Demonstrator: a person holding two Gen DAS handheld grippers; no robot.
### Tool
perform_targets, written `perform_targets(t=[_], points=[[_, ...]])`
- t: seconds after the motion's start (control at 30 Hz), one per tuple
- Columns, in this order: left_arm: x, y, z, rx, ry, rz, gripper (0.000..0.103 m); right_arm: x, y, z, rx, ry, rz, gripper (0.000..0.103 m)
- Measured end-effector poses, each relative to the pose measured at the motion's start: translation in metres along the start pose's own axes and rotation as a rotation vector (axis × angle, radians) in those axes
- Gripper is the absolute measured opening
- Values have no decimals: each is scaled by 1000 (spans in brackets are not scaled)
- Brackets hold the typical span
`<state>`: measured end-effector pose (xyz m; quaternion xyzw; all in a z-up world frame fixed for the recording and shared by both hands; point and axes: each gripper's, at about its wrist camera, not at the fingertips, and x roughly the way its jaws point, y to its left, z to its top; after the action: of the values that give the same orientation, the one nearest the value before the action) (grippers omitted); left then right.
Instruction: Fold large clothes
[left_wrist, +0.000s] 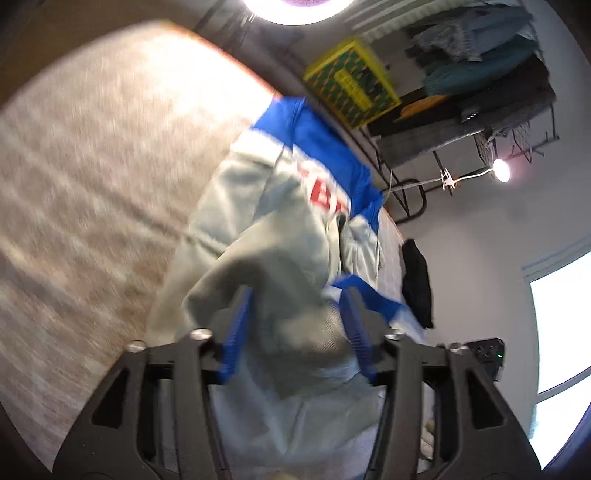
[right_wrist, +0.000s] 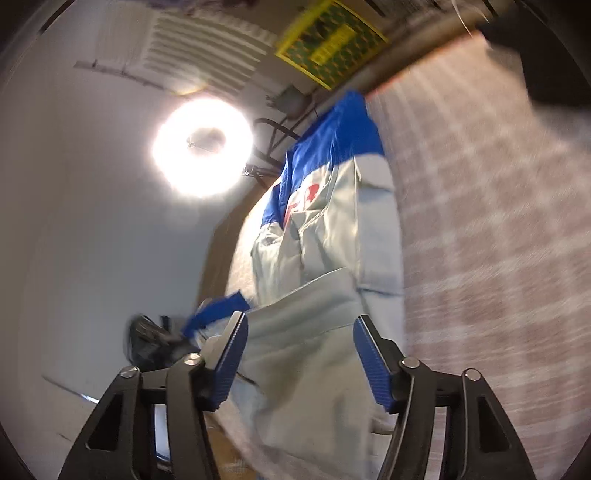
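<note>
left gripper (left_wrist: 295, 325) at the bottom centre of the left wrist view, blue-padded jaws spread, a grey bunch of the jacket (left_wrist: 280, 229) lying between them; pads not pressing the cloth as far as the blur allows. right gripper (right_wrist: 299, 354) at the bottom centre of the right wrist view, jaws also spread, pale cloth of the same jacket (right_wrist: 325, 258) between them, pads clear of it. the jacket is a large light grey work garment with a bright blue yoke and collar at its far end, red lettering across the chest that is too blurred to read, and a blue cuff band near the lower middle of both views. it lies stretched up the middle of each frame on a bed cover (left_wrist: 92, 166) with a faded brown-and-white check. in the left wrist view the near part is folded over and rumpled; in the right wrist view a sleeve lies across the body. yellow crate (left_wrist: 351, 83) at the upper centre, beyond the collar. ring lamp (right_wrist: 203, 147) glaring at the upper left of the right wrist view.
</note>
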<state>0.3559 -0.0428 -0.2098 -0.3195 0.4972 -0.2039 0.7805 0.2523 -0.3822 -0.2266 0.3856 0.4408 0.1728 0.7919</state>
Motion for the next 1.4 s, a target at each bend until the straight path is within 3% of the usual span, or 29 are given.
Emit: perform_targets(t=[0.07, 0.17, 0.4, 0.53, 0.6, 0.63, 0.7, 0.77, 0.83, 0.97, 1.1, 1.23, 1.37, 1.4], points=[[-11, -7, 3, 85, -37, 45, 55, 1, 0, -7, -42, 27, -31, 53], [-19, -4, 2, 174, -62, 102, 55, 16, 3, -22, -112, 96, -62, 50], [26, 23, -19, 234, 100, 184, 55, 43, 3, -46, -191, 189, -136, 51], [38, 21, -23, 239, 116, 201, 55, 52, -1, -51, -192, 206, -147, 51], [40, 21, -23, 216, 121, 199, 45, 54, 1, -52, -197, 205, -145, 49], [40, 21, -23, 213, 121, 202, 40, 54, 2, -53, -202, 202, -152, 38], [38, 19, -25, 228, 114, 218, 18, 55, 7, -53, -218, 197, -171, 23], [34, 16, -27, 244, 112, 217, 9, 54, 17, -56, -252, 177, -198, 6], [26, 8, -31, 278, 94, 221, 7, 40, 30, -62, -282, 148, -208, 2], [31, 11, -30, 318, 69, 298, 7, 12, 48, -69, -396, 71, -289, 0], [56, 12, -35, 334, 63, 383, 10, 35, 11, -67, -287, 119, -353, 0], [41, 7, -29, 301, 28, 367, 14, 34, 21, -67, -342, 120, -380, 0], [10, -6, -29, 351, -80, 368, 14, 12, 38, -63, -372, 55, -408, 21], [5, -12, -30, 368, -98, 361, 14, 7, 45, -62, -391, 29, -397, 21]])
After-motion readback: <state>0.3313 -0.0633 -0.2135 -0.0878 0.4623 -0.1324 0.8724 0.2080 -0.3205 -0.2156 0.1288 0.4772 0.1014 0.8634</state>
